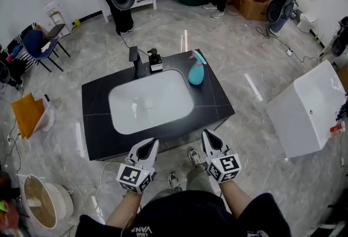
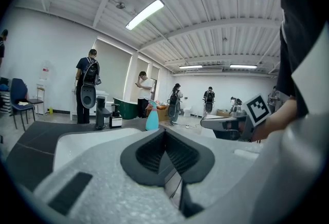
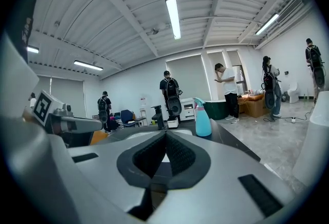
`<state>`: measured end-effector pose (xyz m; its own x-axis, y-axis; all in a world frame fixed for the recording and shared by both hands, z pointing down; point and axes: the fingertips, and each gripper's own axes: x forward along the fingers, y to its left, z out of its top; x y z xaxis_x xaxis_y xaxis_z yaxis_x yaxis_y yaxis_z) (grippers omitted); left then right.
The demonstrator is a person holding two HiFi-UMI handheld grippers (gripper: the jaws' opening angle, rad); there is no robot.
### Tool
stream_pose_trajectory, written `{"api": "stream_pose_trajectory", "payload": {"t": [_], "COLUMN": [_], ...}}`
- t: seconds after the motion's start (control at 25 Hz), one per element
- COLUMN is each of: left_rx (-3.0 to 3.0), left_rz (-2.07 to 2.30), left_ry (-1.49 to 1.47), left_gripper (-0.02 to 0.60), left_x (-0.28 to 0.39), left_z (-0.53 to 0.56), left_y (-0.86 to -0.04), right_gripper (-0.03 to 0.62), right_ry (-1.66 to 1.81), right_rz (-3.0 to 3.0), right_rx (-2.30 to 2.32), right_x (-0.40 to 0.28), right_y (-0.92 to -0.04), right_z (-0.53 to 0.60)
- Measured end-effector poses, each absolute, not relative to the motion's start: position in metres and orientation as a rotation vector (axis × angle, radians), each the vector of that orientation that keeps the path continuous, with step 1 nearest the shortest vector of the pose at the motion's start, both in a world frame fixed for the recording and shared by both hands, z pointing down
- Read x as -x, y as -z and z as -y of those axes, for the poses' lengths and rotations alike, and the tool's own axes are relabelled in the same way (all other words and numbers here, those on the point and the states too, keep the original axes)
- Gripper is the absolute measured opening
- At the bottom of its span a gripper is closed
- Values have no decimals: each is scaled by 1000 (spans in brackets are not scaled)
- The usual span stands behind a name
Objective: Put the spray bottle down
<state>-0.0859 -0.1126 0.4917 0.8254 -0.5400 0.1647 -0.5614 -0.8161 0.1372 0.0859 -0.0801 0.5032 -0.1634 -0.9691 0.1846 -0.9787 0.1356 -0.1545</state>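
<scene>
spray bottle [image 1: 196,73] on counter [image 1: 97,122], right of basin [image 1: 130,113].

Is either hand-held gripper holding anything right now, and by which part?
Nothing is held. The left hand-held gripper and the right hand-held gripper are both shut and empty; the spray bottle stands on the counter, apart from both.

The left tool [image 1: 151,146] and right tool [image 1: 208,137] point forward side by side, jaws closed, empty.
</scene>
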Motion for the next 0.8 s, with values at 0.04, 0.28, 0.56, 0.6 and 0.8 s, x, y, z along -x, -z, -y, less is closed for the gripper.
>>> {"api": "stream_pose_trajectory", "payload": {"t": [0.04, 0.28, 0.56, 0.6, 0.8], "left_rx": [-2829, -2832, -2824, -2825, -2825], "left_rz": [855, 849, 855, 854, 849], "left_ry": [-177, -178, -185, -186, -190], "left_gripper": [11, 11, 11, 11, 11], "left_x": [85, 82, 78, 78, 73], "left_z": [112, 113, 114, 114, 117], "left_y": [-492, -494, -494, -494, -495], "right_gripper": [-1, -2, -2, -2, -2], "right_ry": [-373, -372, -375, -375, -382], "right_rz": [2333, 2326, 2338, 2339, 2340], "right_rx": [-2011, -2022, -2018, -2017, -2013], "right_x": [-87, -88, -88, -89, -91], "right_y": [-503, -504, -502, -502, -504], "right_z": [80, 81, 84, 85, 87]}}
